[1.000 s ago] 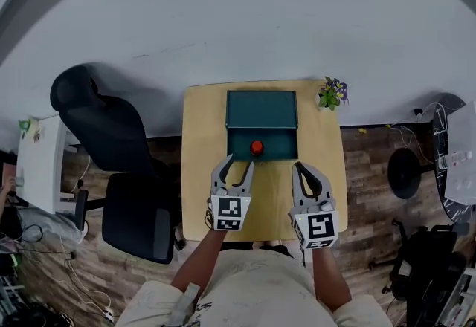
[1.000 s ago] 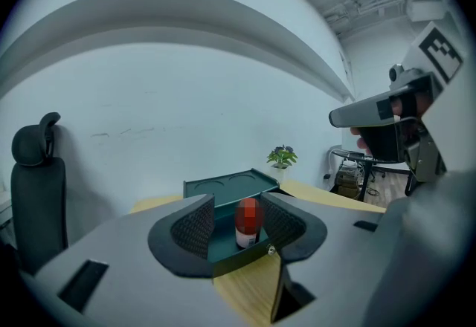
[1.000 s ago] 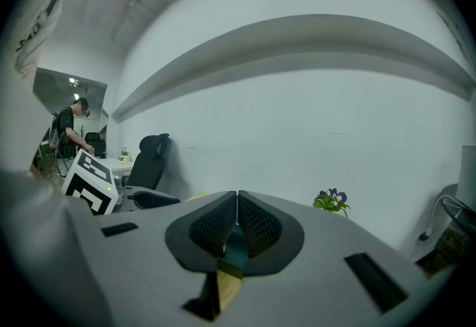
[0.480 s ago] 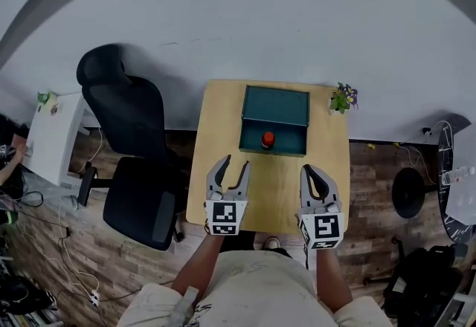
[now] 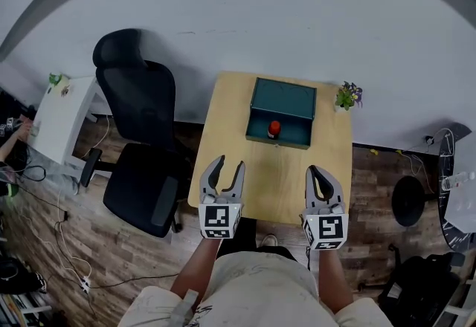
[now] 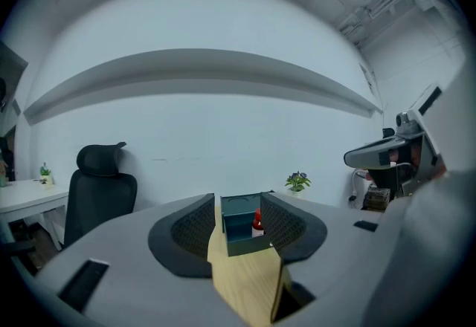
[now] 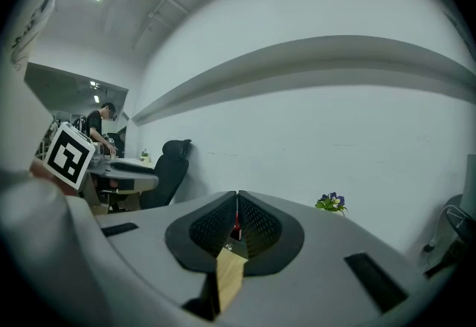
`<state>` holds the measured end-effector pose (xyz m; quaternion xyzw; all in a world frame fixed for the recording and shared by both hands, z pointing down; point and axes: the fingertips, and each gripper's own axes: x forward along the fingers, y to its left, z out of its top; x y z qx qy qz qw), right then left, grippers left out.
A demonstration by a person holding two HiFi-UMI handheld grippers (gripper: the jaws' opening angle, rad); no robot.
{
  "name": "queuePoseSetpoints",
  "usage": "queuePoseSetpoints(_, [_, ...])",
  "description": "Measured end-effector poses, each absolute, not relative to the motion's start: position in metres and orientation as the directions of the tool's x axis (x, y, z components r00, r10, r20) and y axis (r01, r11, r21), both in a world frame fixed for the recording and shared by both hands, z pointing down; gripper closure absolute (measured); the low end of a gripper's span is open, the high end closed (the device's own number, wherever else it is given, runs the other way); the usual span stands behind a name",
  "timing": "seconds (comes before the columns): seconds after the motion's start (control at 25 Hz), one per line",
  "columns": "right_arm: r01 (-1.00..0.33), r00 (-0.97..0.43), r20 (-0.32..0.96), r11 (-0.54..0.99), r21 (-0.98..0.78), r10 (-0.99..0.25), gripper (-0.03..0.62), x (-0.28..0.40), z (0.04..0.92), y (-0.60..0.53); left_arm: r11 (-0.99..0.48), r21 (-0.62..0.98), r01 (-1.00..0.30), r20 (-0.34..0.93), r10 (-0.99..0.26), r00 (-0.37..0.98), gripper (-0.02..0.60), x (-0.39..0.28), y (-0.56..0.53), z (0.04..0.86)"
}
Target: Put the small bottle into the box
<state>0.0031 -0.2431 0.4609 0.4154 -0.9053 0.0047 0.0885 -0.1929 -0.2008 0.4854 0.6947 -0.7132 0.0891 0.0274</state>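
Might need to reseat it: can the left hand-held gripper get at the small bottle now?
Probably yes. The left hand-held gripper is open and empty, only bare table lies between it and the box, and the small bottle stands uncovered in its open front part.

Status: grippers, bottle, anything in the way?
Left gripper open, empty; right gripper shut, empty. Small bottle inside teal box. Nothing in the way; potted plant apart, table corner.
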Motion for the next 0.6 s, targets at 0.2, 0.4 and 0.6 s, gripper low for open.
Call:
queuePoseSetpoints(0.2, [-0.750,-0.641,0.161,0.657,0.080,-0.751,0.572,0.011,0.468,-0.228,0.030,-0.105,-0.994,0.121,-0.992,-0.043,0.383,-0.191,-0.178,0.476])
queuePoseSetpoints(0.4, [-0.760,-0.629,0.153,0.645,0.082,-0.762,0.572,0.025,0.474,-0.220,0.046,-0.120,-0.992,0.097,-0.994,-0.058,0.385,-0.188,-0.163,0.473])
queuePoseSetpoints(0.6, [-0.767,-0.620,0.140,0.634,0.098,-0.772,0.572,0.032,0.474,-0.221,0.059,-0.125,-0.990,0.081,-0.994,-0.070,0.393,-0.187,-0.156,0.476])
